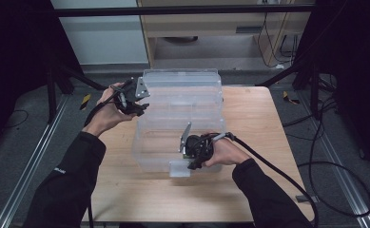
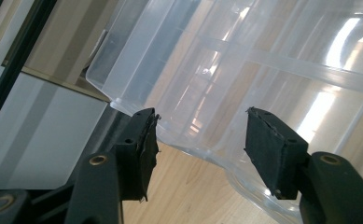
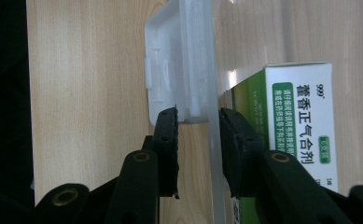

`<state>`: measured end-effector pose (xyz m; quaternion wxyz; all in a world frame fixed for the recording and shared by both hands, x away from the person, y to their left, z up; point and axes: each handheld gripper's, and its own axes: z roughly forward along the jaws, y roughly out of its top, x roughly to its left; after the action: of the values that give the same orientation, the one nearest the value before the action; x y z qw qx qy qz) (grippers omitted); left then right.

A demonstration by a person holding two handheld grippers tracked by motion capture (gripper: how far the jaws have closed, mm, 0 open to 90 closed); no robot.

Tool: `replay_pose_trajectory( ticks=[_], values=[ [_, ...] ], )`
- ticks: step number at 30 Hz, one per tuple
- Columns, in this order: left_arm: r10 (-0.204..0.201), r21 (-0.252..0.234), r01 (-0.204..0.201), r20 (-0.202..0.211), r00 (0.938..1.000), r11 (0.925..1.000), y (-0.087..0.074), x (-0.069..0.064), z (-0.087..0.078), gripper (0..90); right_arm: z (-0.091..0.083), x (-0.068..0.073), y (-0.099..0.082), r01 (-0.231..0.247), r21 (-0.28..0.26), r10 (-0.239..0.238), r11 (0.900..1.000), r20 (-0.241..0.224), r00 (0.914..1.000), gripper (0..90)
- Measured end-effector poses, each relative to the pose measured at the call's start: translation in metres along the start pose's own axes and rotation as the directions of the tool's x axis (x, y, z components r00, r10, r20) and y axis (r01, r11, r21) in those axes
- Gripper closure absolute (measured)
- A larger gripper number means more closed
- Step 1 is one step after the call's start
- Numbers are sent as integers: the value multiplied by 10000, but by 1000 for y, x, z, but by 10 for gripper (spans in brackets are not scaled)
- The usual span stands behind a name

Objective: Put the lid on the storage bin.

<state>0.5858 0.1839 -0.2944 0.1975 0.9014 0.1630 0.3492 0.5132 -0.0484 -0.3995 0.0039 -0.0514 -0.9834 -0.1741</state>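
A clear plastic storage box stands in the middle of the wooden table. My left gripper hovers open at the box's far left corner; in the left gripper view its jaws frame the box's rim with nothing between them. My right gripper is at the box's front wall, and its jaws are shut on the base of the white latch. Behind that wall, a green and white medicine carton lies inside the box.
Bare wood shows in front of the box and to its right. Black frame legs and cables lie on the grey floor around the table. A pale cabinet stands beyond the far edge.
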Motion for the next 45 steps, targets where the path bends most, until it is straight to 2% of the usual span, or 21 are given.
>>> replay_pose_trajectory(
  ticks=[11, 20, 22, 28, 32, 45],
  values=[
    [560, -99, -558, 166, 9983, 9984, 14, 4, 14, 448, 0, 0, 0, -3, 26, 3, 10000, 3, 10000, 689],
    [975, 111, -978, 200, 9950, 9951, 22, 2, 23, 446, 0, 0, 0, 12, 19, -12, 10000, 33, 10000, 690],
    [1127, 308, -1135, 253, 9933, 9931, 24, 2, 26, 449, 0, 0, 0, 16, 6, -16, 10000, 13, 10000, 690],
    [1454, 403, -1466, 319, 9889, 9884, 29, 1, 34, 463, 0, 0, -1, 75, -84, -75, 9999, 23, 10000, 690],
    [1732, 589, -1753, 400, 9841, 9828, 31, -1, 39, 476, 0, 0, -1, 101, -96, -101, 9999, 24, 9999, 691],
    [2254, 673, -2295, 630, 9722, 9710, 37, -7, 48, 548, 0, 0, -1, 100, -82, -99, 9999, 29, 9999, 691]
  ],
)
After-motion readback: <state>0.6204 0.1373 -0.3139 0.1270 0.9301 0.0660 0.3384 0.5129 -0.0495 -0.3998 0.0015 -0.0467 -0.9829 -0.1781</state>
